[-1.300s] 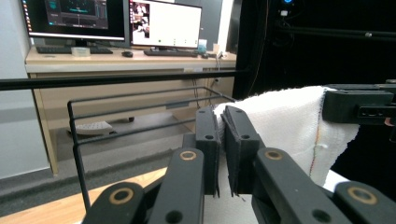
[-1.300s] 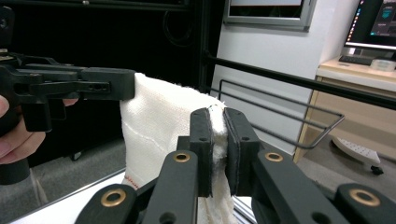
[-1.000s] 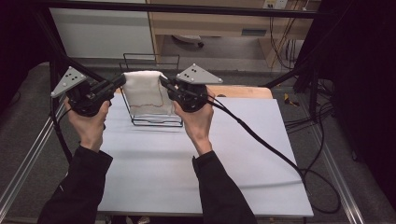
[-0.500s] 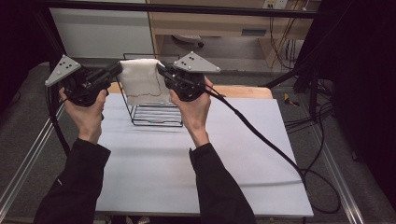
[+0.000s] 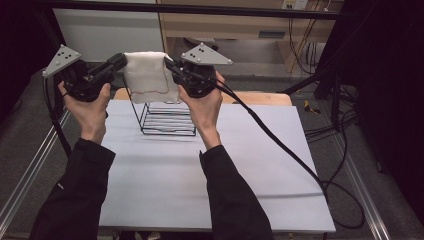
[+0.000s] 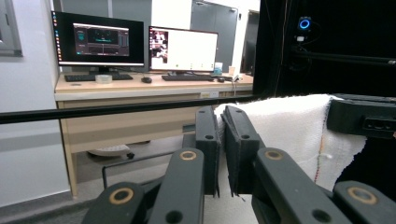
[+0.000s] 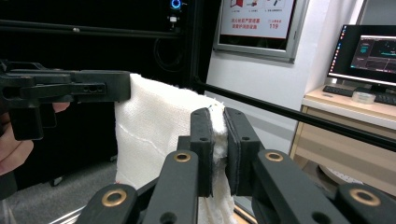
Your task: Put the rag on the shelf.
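White cloth point(image 5: 146, 76), hanging spread by its top corners above wire rack point(image 5: 167, 117).

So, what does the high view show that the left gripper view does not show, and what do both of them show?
The high view alone gives the black wire rack standing on the white table, the white cloth hanging above it, and both forearms. The left gripper view alone gives two lit monitors on a wooden desk and the left gripper pinching the cloth's edge up close. Both show the cloth stretched between the left gripper and the right gripper, each shut on a top corner.
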`<state>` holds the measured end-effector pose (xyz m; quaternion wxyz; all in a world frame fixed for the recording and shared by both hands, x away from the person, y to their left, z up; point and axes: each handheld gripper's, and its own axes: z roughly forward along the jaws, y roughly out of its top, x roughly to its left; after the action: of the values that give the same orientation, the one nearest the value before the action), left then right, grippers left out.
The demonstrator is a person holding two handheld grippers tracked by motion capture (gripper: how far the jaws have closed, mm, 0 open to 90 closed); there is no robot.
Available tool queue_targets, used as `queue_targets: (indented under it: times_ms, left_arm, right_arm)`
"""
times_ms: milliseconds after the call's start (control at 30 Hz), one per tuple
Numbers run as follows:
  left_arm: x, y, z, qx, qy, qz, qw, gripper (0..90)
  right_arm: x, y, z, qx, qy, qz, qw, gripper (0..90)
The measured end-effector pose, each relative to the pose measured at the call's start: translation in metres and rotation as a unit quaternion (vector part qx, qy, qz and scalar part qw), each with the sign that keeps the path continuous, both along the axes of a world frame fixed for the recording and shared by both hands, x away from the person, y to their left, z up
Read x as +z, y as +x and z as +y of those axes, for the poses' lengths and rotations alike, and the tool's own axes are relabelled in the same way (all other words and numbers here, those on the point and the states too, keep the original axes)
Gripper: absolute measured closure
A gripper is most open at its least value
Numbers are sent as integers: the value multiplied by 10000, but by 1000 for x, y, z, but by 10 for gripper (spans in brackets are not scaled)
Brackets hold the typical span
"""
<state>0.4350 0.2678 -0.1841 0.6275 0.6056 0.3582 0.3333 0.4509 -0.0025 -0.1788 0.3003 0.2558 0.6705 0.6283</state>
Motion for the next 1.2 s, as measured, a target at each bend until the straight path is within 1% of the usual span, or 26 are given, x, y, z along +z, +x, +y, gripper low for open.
queue_targets:
  times_ms: [167, 367, 533, 600, 733, 967, 1200]
  left_arm:
    - [6, 4, 2, 59, -6, -45, 10000, 842]
    - [14, 8, 4, 98, -5, -83, 9999, 842]
    - [19, 14, 2, 113, -30, -82, 9999, 841]
    - [21, 16, 1, 123, -18, -79, 9999, 841]
    - [23, 23, 0, 110, -75, -42, 9999, 841]
    - [32, 30, -2, 179, -27, -64, 9998, 842]
    - [37, 39, -2, 217, -36, -48, 9997, 841]
  right_arm:
    - [7, 4, 5, 2, 33, -51, 10000, 829]
    - [11, 9, 6, 6, 71, -70, 10000, 829]
    - [17, 15, 7, -40, 85, -91, 9999, 829]
    - [18, 16, 7, -48, 92, -95, 9999, 829]
    - [19, 20, 6, -73, 110, -96, 9999, 829]
    - [25, 27, 5, -118, 167, -115, 9997, 829]
    - [31, 36, 8, -144, 122, -131, 9997, 829]
